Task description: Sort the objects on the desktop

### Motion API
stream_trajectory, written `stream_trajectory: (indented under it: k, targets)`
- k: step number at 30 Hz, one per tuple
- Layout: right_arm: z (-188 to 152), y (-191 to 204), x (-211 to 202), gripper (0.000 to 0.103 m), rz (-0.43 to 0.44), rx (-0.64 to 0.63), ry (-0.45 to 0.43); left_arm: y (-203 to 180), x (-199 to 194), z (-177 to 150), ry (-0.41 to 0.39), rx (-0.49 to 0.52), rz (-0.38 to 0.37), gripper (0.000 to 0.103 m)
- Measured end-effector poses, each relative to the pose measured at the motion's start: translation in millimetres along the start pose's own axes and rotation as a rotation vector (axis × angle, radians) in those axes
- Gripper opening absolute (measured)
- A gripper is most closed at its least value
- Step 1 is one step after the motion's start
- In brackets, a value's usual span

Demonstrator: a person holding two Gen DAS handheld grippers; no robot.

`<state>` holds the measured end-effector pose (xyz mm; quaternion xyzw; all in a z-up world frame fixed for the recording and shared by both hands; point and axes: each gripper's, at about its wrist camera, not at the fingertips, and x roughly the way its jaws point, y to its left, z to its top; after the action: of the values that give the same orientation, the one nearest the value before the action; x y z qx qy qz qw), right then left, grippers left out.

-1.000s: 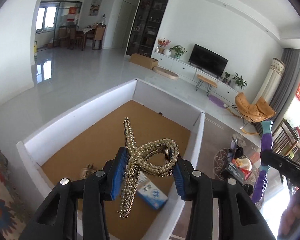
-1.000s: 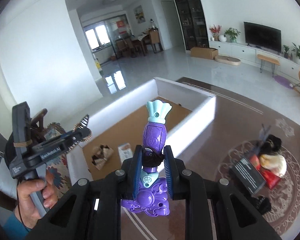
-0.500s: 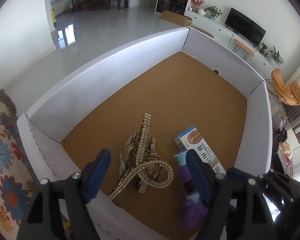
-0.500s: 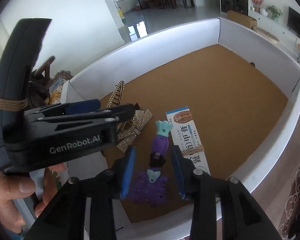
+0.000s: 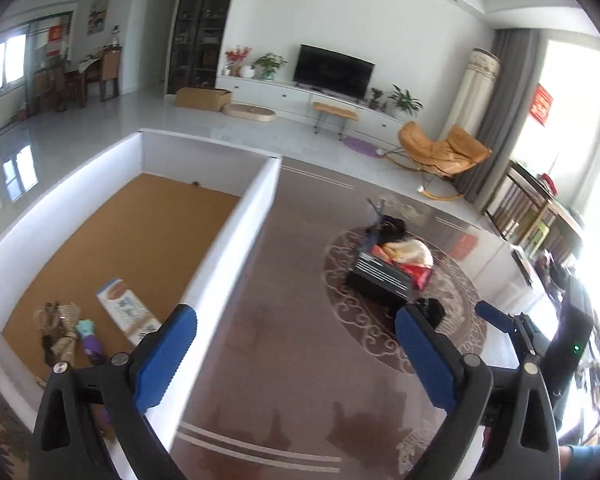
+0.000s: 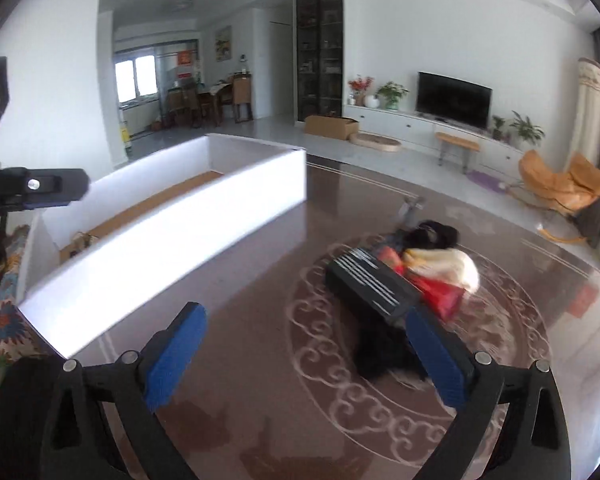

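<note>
We hold the left gripper (image 5: 296,350) with its blue-padded fingers (image 5: 166,354) spread wide and still opening, nothing between them. Our right gripper (image 6: 304,354) does the same: wide, opening, empty, and it also shows at the right edge of the left wrist view.

At the left of the left wrist view stands the white-walled box (image 5: 236,236) with a brown cardboard floor. In its lower left corner lie the rhinestone hair clip (image 5: 58,330), the purple toy (image 5: 89,340) just beside it on the right, and a white-and-blue carton (image 5: 126,312) a little farther right.

On the dark patterned desk (image 5: 284,300), right of centre, sits a pile well apart from the box: a black box with white lines (image 6: 370,286), a red packet (image 6: 440,296), a cream plush thing (image 6: 444,260) and a black furry thing (image 6: 436,234). Another black furry lump (image 6: 380,350) lies just beside the right gripper's right finger.
</note>
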<state>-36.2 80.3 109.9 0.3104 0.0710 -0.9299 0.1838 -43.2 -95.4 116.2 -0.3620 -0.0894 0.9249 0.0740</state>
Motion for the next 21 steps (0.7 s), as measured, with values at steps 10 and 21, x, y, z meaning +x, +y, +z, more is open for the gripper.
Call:
stream_trajectory:
  k: [10,21]
  targets:
    - [-114.2,-137.1,-22.2,0.1,-0.283,0.227,0.24,-106.5,153.7,-87.1,0.327,0.145,0.095,0.103]
    - [-122.1,-140.6,-3.0,0.103,-0.26,0.277,0.304,-96.6,173.3,-80.5,0.213,0.19,0.121,0.103]
